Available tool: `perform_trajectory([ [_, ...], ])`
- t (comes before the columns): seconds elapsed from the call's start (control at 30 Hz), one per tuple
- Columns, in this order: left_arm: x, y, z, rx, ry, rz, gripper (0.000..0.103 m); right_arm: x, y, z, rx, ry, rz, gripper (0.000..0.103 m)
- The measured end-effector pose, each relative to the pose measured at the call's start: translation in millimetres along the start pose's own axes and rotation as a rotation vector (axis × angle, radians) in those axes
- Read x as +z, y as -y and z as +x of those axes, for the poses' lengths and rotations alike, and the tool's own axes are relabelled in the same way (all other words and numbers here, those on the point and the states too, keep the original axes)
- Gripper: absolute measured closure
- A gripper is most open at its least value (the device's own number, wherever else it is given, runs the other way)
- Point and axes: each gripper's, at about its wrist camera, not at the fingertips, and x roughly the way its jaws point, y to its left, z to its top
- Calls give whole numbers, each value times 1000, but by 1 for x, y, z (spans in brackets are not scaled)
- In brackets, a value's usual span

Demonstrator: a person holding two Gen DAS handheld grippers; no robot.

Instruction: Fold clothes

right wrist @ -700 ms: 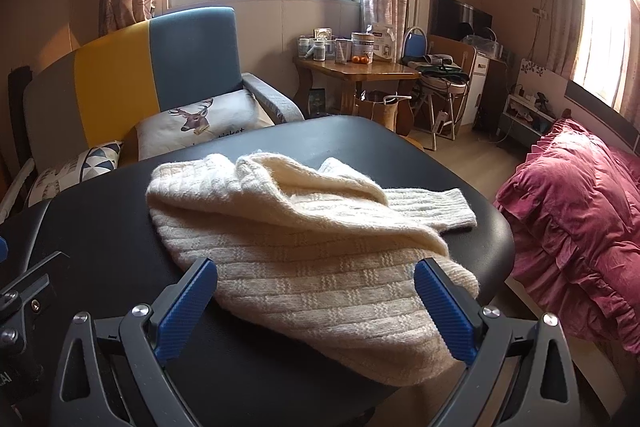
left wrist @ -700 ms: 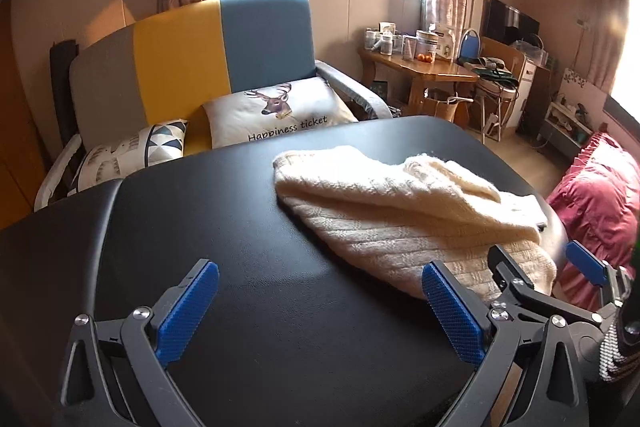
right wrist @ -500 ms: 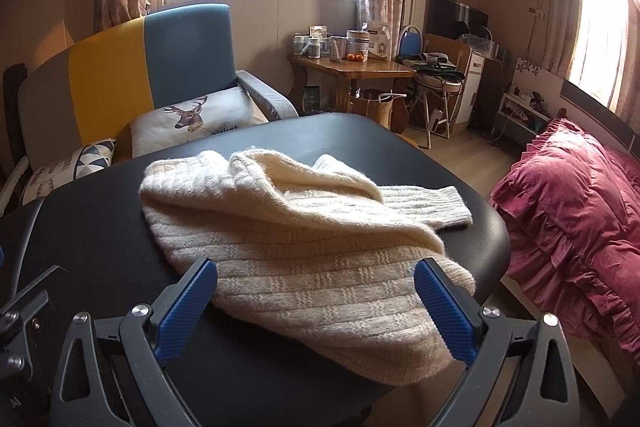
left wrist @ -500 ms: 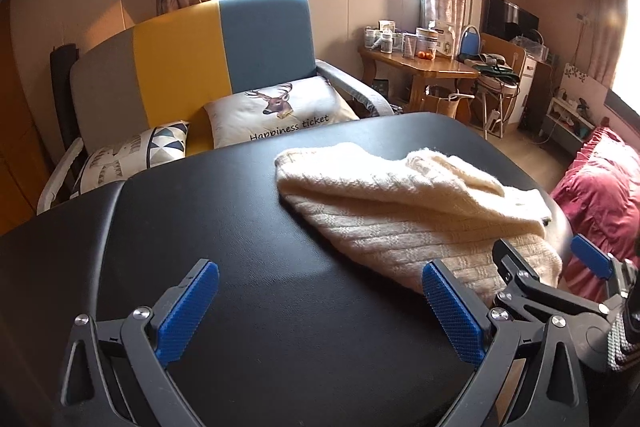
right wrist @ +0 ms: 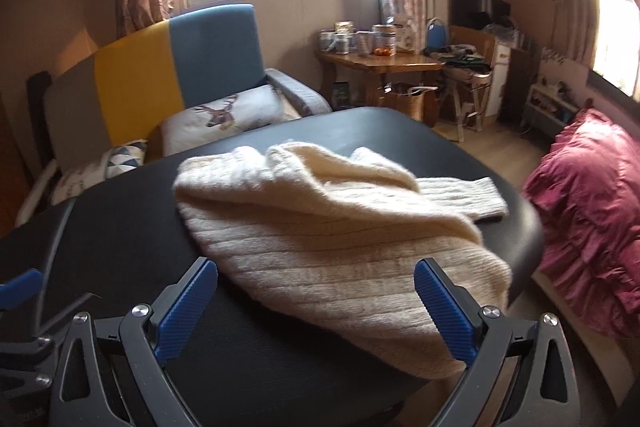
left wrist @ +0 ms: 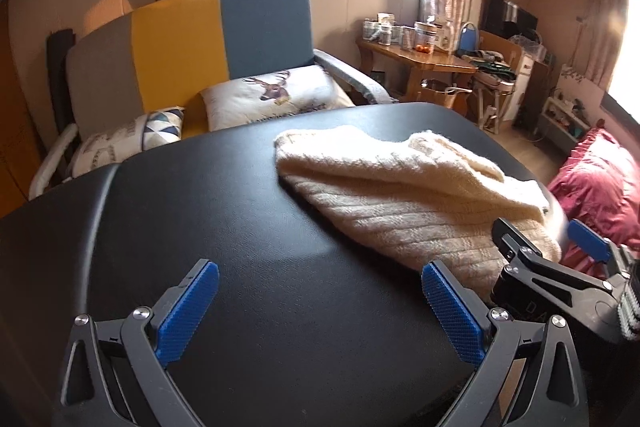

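Cream ribbed knit sweater (right wrist: 340, 239) lies bunched on the black counter (left wrist: 240, 227), toward its 2 o'clock side in the left view. One thick fold is heaped across the body. A sleeve cuff (right wrist: 480, 195) trails to 3 o'clock near the counter's edge, and the near hem droops over the rim at 5 o'clock. Rumpled, not squared, so it fits either a fold in progress or a loose half-fold.

Left hand-held gripper (left wrist: 320, 311): jaws spread wide over bare counter, holding nothing. Right hand-held gripper (right wrist: 316, 307): jaws wide, straddling the hem, likely lined up to pinch it. Not touching cloth, as far as can be seen.
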Motion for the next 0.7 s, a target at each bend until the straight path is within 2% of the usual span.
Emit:
perform_trajectory([
  [0.07, -5, -6, 2, -17, -13, -8, 0, -1, 1, 1, 46, -10, 6, 4],
  [0.13, -9, -12, 5, -26, -28, -14, 0, -1, 2, 2, 92, -21, 12, 23],
  [0.2, -17, -26, 11, -30, -55, -33, 0, 3, 0, 10, 147, -74, -29, 29],
  [0.3, -31, -52, 19, -48, -100, -82, 0, 8, -14, 19, 196, -115, -169, 30],
  [0.4, -50, -87, 30, -81, -165, -166, 0, 18, -36, 32, 182, -143, -314, 30],
  [0.53, -71, -122, 36, -85, -194, -239, 0, 42, -58, 60, 36, -140, -454, 30],
  [0.6, -80, -140, 36, -96, -205, -281, 0, 55, -62, 82, -27, -166, -494, 30],
  [0.67, -88, -155, 35, -103, -213, -325, 0, 57, -65, 111, -162, -237, -601, 30],
  [0.7, -91, -162, 35, -107, -214, -345, 0, 57, -67, 127, -236, -274, -661, 38],
])
